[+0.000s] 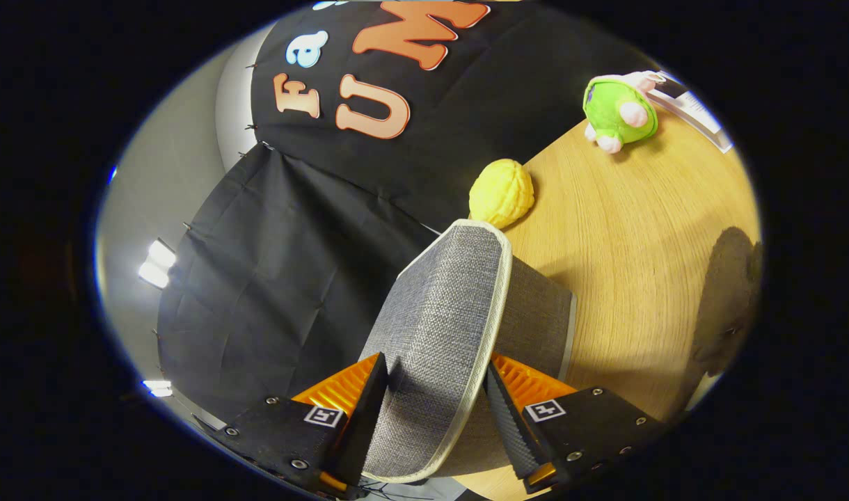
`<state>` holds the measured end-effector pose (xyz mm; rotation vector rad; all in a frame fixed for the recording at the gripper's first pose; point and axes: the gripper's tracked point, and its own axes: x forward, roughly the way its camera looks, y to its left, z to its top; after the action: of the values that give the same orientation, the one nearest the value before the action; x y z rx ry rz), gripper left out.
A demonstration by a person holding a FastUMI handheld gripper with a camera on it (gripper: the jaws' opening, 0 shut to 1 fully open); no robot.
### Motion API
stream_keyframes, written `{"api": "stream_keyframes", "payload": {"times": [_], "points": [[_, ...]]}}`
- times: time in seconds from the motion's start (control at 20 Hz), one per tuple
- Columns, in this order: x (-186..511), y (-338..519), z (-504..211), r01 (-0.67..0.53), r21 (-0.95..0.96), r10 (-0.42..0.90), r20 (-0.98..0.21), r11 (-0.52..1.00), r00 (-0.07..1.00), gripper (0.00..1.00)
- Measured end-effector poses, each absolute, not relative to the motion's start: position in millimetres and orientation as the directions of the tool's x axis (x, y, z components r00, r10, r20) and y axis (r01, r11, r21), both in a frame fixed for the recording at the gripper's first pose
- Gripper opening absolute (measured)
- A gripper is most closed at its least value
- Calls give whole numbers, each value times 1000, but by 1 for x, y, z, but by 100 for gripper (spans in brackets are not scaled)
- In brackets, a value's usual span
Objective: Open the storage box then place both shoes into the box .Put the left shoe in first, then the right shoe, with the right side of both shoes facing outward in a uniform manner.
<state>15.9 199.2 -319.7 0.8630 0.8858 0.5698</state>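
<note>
Tool (435, 390) clamps grey fabric lid (442, 313) of storage box, raised over bench (626, 243). Judged step: opening; swing lid fully back w/ steady grip, avoiding slip.

The grey lid (442, 327) between the tool's (435, 410) fingers hides the storage box (539, 320) interior; beyond them, the yellow toy's (501, 193) base sits behind the lid.
</note>
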Motion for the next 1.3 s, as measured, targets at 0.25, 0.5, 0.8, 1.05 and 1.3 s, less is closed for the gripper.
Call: {"api": "stream_keyframes", "payload": {"times": [0.25,0.5,0.8,1.05,1.3], "points": [[29,186,-292,-110,846,728,-373,521,575,51],[25,192,-280,-123,831,725,-390,543,568,18],[38,219,-215,-180,875,760,-268,449,592,14],[44,271,-173,-247,872,774,-207,424,598,15],[47,334,-154,-307,853,787,-176,422,592,16]]}}
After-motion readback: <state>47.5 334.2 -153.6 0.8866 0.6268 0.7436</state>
